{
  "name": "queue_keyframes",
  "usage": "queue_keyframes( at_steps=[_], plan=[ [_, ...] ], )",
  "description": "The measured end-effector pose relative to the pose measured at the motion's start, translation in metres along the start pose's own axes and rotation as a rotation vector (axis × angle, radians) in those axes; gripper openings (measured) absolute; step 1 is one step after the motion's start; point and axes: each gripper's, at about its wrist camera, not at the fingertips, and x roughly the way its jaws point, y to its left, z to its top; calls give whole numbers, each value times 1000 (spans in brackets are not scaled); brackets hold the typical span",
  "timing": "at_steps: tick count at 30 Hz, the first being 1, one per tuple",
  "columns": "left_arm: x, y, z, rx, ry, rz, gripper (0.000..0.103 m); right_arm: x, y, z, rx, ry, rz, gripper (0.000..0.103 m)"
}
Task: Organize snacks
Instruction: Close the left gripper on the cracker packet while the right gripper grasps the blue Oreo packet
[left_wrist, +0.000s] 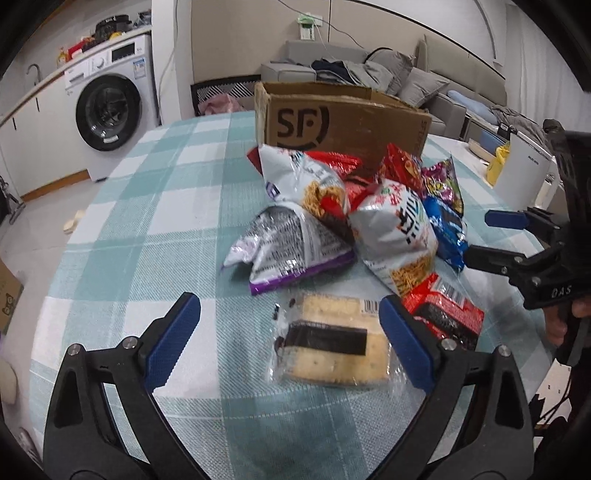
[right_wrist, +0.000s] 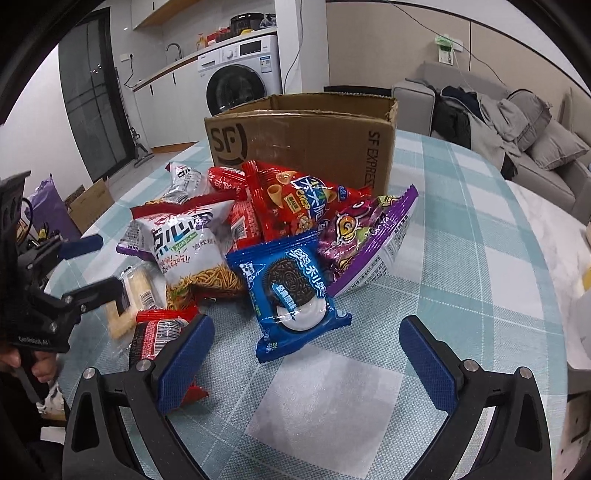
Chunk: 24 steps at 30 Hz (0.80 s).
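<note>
A pile of snack bags lies on the checked tablecloth in front of an open cardboard SF box. My left gripper is open, just above a clear cracker pack that lies between its fingers; the pack also shows in the right wrist view. My right gripper is open and empty, just short of a blue Oreo pack. A small red-and-black packet lies by the right gripper's left finger. White noodle-snack bags, red bags and a purple bag form the pile.
The table is round, with its edge close on the left and right. A washing machine, a sofa and a white appliance stand beyond the table. A cardboard box sits on the floor.
</note>
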Motion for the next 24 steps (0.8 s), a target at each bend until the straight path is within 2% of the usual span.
queue_keyframes(
  at_steps=[10,13,15,21,24],
  plan=[
    [6,-16,-8,88,73,-21,97,17,1,9,-14,43,16,101],
    [9,-20,-10,109,95,-34,97,22,1,11,-10,57,31,95],
    [11,-22,-10,119,112,-50,97,27,3,11,-17,68,34,86],
    [15,-24,-12,126,141,-68,97,34,8,14,-29,77,60,79],
    [16,-21,-11,114,143,-55,97,33,10,14,-36,81,90,76]
  ],
)
